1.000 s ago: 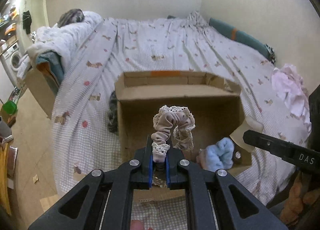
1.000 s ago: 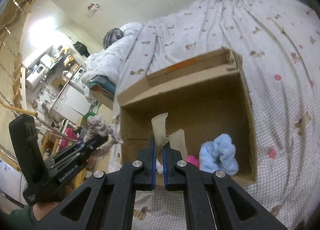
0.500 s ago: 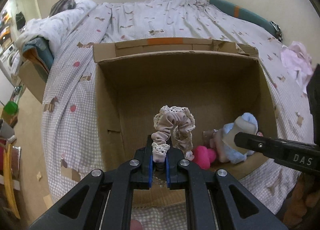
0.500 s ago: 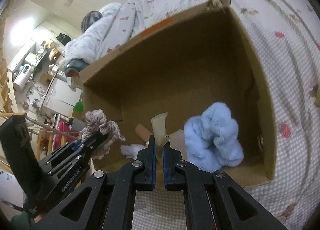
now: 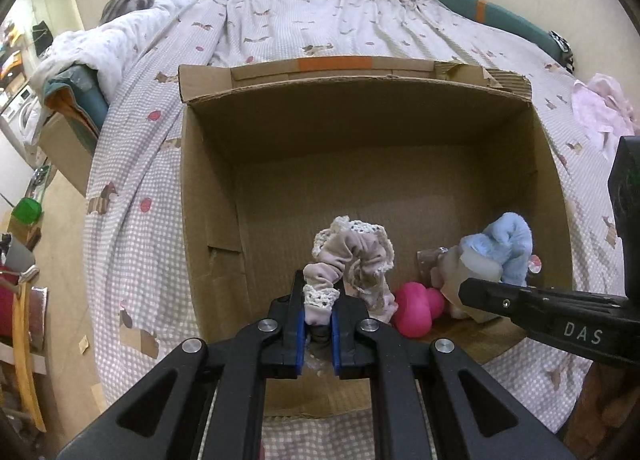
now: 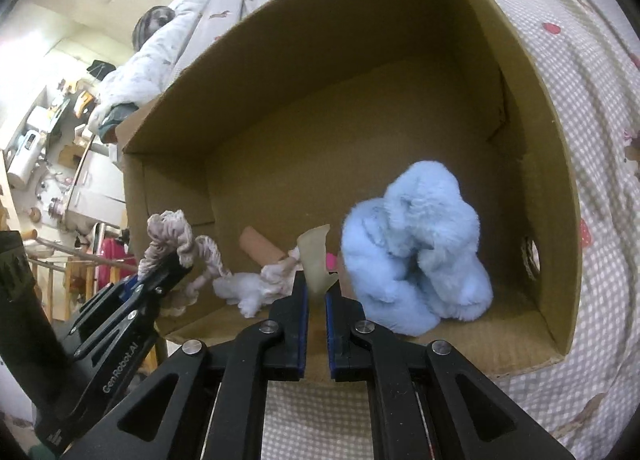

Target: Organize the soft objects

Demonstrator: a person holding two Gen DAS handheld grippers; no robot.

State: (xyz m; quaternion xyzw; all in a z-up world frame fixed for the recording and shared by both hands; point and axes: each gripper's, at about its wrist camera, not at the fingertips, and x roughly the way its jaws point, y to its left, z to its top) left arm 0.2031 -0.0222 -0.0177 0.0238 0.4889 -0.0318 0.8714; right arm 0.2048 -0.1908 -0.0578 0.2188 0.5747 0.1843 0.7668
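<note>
Left gripper (image 5: 318, 302): jaws clamped on one beige, lace-trimmed scrunchie (image 5: 352, 256), which stood up in an arch at lower centre of the left wrist view, over the near edge of the cardboard box (image 5: 208, 188). Right gripper (image 6: 316, 292): jaws closed on one thin, pale translucent piece (image 6: 316, 256) at lower centre of the right wrist view; what this piece was could not be told.

Inside the single open box, counted along the near wall: one fluffy light-blue soft item (image 6: 416, 256) at right of centre; one pink heart-shaped item (image 5: 416, 310) just right of the scrunchie in the left wrist view; one white fluffy item (image 6: 250, 290) and one tan cardboard tube (image 6: 260, 250) at lower centre-left of the right wrist view.

The box rested on a bedspread (image 5: 132, 220) of small grey-and-white checks. One pink garment (image 5: 600, 108) lay at the right edge of the left wrist view.

Legible writing: "DAS" on the right gripper's arm in the left wrist view; "GenRobot.AI" on the left gripper's arm in the right wrist view.
</note>
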